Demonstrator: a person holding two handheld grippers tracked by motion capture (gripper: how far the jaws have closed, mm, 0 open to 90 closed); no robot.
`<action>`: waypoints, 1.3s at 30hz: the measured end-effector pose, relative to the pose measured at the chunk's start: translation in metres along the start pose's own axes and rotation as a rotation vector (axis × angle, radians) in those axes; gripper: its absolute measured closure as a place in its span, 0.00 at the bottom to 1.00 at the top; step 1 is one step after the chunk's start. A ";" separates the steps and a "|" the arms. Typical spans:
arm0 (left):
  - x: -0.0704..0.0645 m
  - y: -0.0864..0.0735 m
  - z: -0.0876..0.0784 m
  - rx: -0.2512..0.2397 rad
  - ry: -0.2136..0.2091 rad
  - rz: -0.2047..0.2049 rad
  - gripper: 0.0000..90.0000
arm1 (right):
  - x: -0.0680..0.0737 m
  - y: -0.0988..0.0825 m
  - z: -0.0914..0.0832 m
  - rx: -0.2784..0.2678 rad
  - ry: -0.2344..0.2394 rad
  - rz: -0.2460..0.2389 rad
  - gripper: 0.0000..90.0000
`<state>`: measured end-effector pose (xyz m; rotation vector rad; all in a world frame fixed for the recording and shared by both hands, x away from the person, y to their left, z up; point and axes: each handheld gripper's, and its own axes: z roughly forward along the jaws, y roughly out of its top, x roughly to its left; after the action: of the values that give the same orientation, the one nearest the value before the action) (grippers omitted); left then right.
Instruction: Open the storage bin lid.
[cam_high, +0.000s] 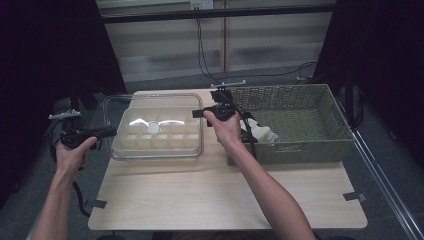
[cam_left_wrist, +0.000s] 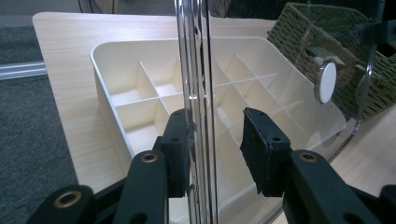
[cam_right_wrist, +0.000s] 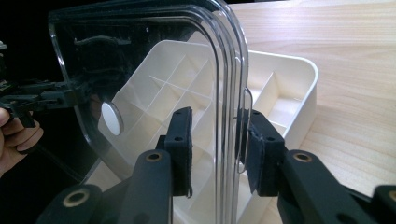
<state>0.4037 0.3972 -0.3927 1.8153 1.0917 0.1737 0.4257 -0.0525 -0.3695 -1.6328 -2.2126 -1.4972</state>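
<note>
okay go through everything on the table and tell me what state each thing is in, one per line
Clear lid: lifted off the box, tilted on edge, one rim in each claw.
Divided box: open, compartments empty as far as they show.
Wicker basket: upright, something white in its near left corner.
Left claw: lid rim between its pads, with a gap on one side.
Right claw: lid rim between its pads.

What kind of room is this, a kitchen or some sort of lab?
Likely a recording lab, not a kitchen: dark curtains flank a lone wooden table, cables hang down the back wall, and tape marks sit on the tabletop.
</note>
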 end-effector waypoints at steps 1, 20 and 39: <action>0.000 0.000 0.000 0.000 0.000 0.000 0.70 | 0.000 0.000 0.000 0.000 0.000 0.000 0.73; -0.020 -0.011 -0.013 -0.007 -0.002 0.028 0.70 | 0.004 -0.016 -0.014 0.000 0.014 0.000 0.73; -0.037 -0.037 -0.028 -0.015 -0.010 0.028 0.71 | 0.013 -0.042 -0.027 0.022 0.035 -0.010 0.73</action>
<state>0.3446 0.3929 -0.3949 1.8167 1.0563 0.1889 0.3753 -0.0616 -0.3768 -1.5787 -2.2150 -1.4865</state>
